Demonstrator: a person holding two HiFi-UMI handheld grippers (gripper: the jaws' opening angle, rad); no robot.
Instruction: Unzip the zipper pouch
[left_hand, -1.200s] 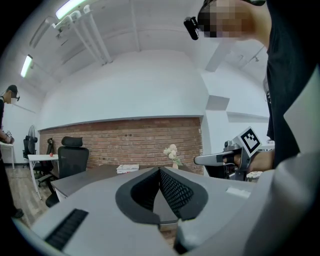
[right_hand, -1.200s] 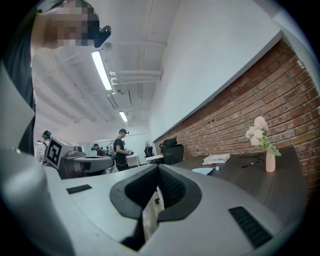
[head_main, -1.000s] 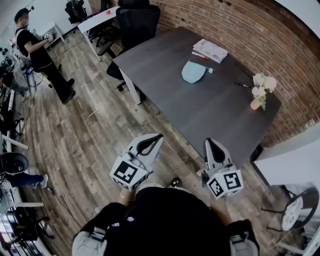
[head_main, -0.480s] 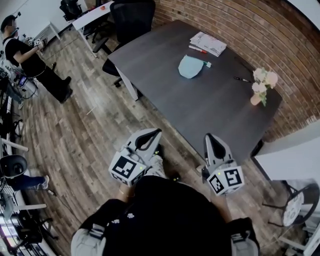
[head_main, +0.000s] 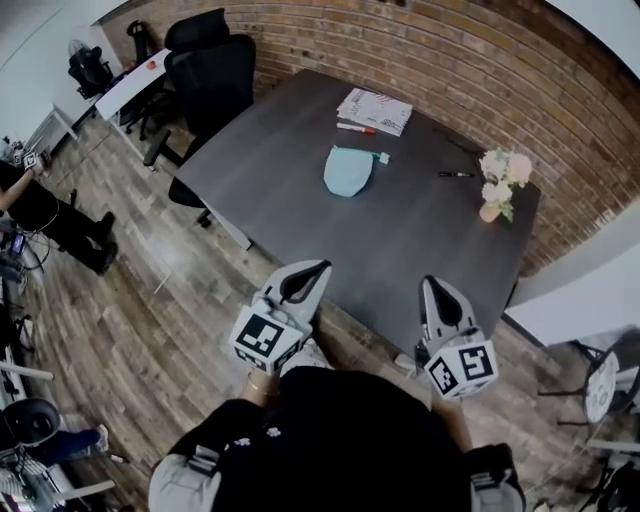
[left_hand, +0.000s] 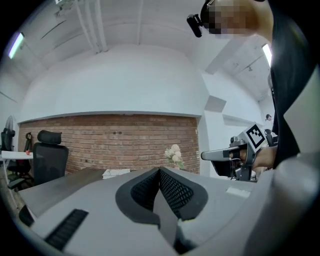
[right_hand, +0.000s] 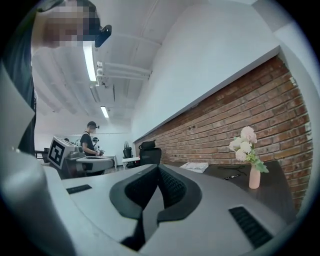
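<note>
At the bottom of the head view, the left gripper (head_main: 308, 272) and right gripper (head_main: 432, 290) are held level at the near edge of a dark table (head_main: 290, 190), both with jaws pressed together and empty. Farther up, near the frame's centre top, the light blue zipper pouch (head_main: 348, 169) lies flat (well apart from both grippers). Beyond it sit a booklet (head_main: 375, 110) and, at upper right, a vase of flowers (head_main: 497, 183).

Bright, even office light washes the dark table (head_main: 420, 235), leaving a faint sheen and no hard shadows. Ceiling strip lights (right_hand: 90, 60) flare white. Every view bows at its black-rimmed edges; left gripper (left_hand: 160, 171) and right gripper (right_hand: 159, 169) loom soft up close.
</note>
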